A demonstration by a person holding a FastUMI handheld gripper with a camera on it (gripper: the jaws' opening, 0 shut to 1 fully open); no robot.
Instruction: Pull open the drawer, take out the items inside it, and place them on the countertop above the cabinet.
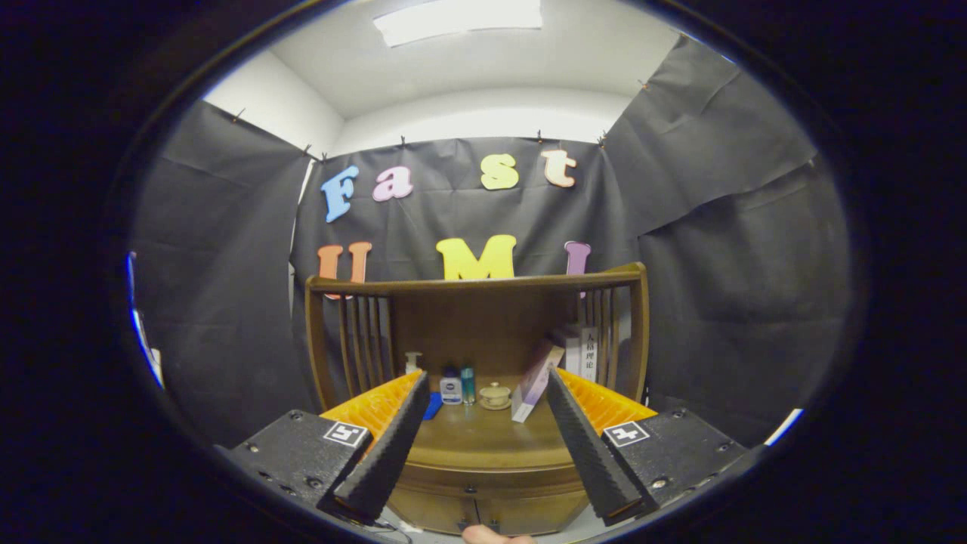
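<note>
The tool [483, 378] is being held spread wide, its two fingers [381, 453] pinching nothing and aimed at a wooden cabinet [476, 468]. Between the fingers, the countertop [476, 438] is being seen, with a railed back [483, 283] rising behind it. Toward the back left corner of the countertop, a pump bottle [412, 361], a white bottle [451, 387] and a slim teal bottle [468, 384] are being shown standing side by side. A flat blue item [432, 406] is lying just beside the left finger. Near the middle, a small lidded cup [495, 394] is sitting on a saucer. A tilted box [535, 385] is leaning by the right finger, with a white book [585, 353] upright behind it. The drawer [483, 483] front is being seen below the countertop edge, shut. A fingertip [495, 536] is being glimpsed beneath the cabinet doors.
</note>
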